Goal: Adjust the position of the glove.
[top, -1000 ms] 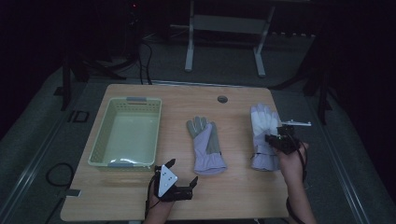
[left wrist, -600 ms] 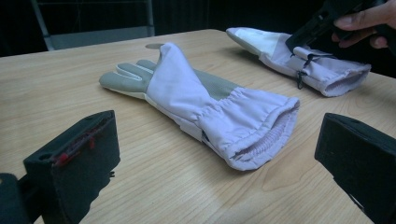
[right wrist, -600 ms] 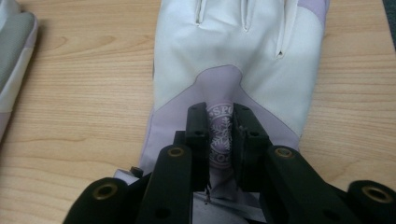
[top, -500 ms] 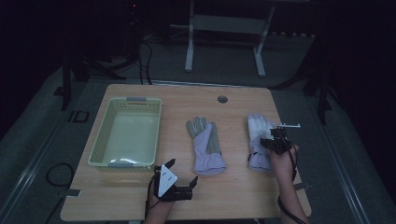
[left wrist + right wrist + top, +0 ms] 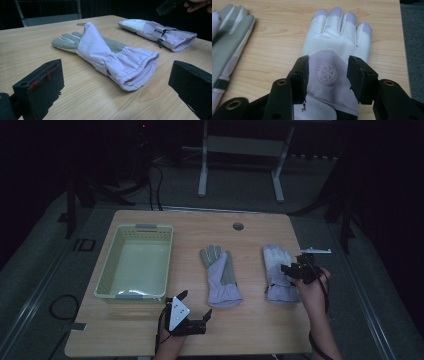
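While the surrounding room lay in darkness, a light wooden table (image 5: 150,330) carried every listed item. Largest upon it was a pale green plastic basket (image 5: 109,275), set toward the left side, its interior apparently bare, though the dim light left that uncertain. Near the table's middle lay a lilac and grey glove (image 5: 220,272), grey palm up, fingers pointing away from the person, with its gathered cuff nearest them; the left gripper view showed a fold of lilac fabric standing up over its palm. To its right, well apart, lay a second lilac and white glove (image 5: 277,270), back upward, bearing a round snowflake emblem (image 5: 327,72).

The right gripper (image 5: 327,75), held in the person's right hand (image 5: 312,287), sat over the second glove, jaws apart on either side of the emblem and not clamped on the fabric. The left gripper (image 5: 192,312) rested near the front edge of the table, just beside the basket's near corner, jaws wide apart and holding nothing. A small round grommet (image 5: 238,226) sat near the table's far edge.
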Motion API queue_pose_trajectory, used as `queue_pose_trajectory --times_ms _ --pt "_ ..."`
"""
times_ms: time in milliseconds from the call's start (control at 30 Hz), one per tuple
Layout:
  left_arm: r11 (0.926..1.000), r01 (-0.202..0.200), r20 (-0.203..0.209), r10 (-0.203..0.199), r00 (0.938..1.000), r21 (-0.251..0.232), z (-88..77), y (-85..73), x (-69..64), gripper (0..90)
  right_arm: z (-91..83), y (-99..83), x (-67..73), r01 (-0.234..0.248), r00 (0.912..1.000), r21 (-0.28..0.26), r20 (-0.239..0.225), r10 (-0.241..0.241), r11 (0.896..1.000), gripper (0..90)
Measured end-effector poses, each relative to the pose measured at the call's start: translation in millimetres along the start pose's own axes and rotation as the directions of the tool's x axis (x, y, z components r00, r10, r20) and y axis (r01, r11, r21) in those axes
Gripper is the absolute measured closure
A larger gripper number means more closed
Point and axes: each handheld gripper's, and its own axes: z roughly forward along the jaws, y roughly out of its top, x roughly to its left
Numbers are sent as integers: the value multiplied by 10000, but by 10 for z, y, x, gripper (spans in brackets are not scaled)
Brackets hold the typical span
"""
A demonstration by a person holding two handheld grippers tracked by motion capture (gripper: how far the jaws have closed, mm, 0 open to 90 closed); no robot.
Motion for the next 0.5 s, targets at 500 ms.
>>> queue_pose_trajectory --times_ms 500 --pt "10000 -60 13 60 10000 43 3 2 -4 1 440 -257 -87 -806 9958 1336 -330 857 9877 658"
